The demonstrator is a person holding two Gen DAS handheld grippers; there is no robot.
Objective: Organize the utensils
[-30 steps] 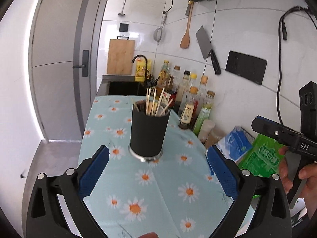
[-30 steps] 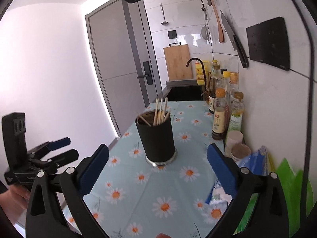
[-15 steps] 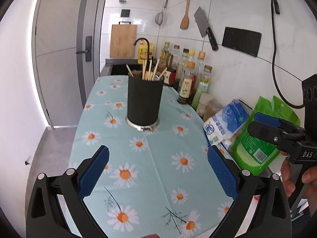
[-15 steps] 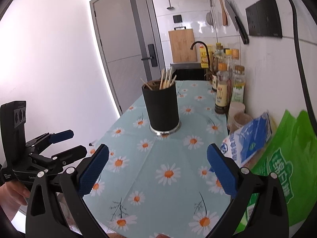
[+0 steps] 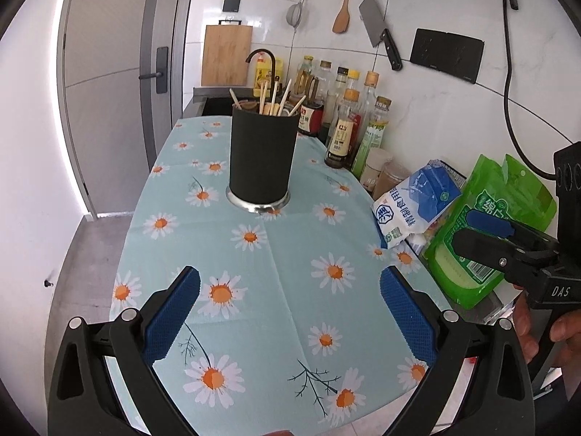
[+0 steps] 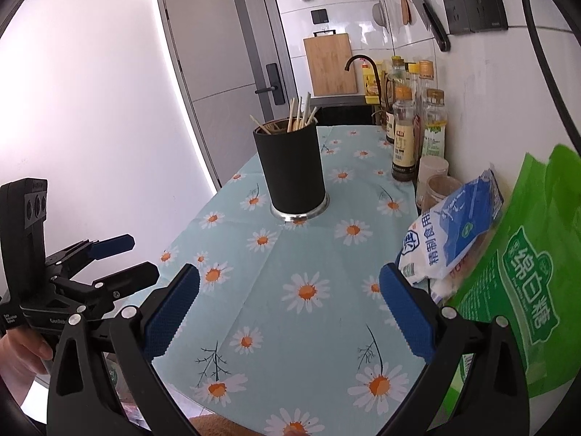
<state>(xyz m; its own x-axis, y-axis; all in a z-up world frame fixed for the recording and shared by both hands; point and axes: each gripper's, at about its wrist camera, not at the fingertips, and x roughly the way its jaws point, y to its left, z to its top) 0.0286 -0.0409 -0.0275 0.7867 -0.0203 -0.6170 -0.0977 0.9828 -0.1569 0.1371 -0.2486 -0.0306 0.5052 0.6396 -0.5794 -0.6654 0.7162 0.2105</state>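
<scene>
Both grippers hang released over the near end of the counter, holding nothing. The left gripper [image 5: 289, 312] shows its blue pads wide apart in its own view; the right gripper [image 6: 289, 312] stands the same way in its view. Each also shows up in the other's camera, the right one at the right edge of the left view, the left one at the left edge of the right view, both cut off by the frame. Only parts of the hands show: fingers of the right hand [image 5: 561, 330] wrapped on a black trigger grip, and the left hand [image 6: 21, 350] low at the frame edge.

A black cup [image 5: 262, 156] stands upright on a metal base in the middle of the daisy tablecloth [image 5: 276, 276], far from both grippers. Chopsticks [image 5: 276, 100] poke out of its rim, leaning different ways; how many there are, and what else is inside, cannot be made out.

Along the right wall stands a row of sauce bottles [image 5: 345, 123], then two small jars [image 6: 434, 178], a blue and white bag [image 5: 417, 203] and a green bag [image 5: 497, 232] nearest. A knife [image 5: 379, 29] and a wooden spatula [image 5: 343, 7] hang on the tiles. At the far end are a black tap [image 5: 261, 63] and a cutting board [image 5: 226, 54], with a grey door [image 6: 232, 51] to the left.
</scene>
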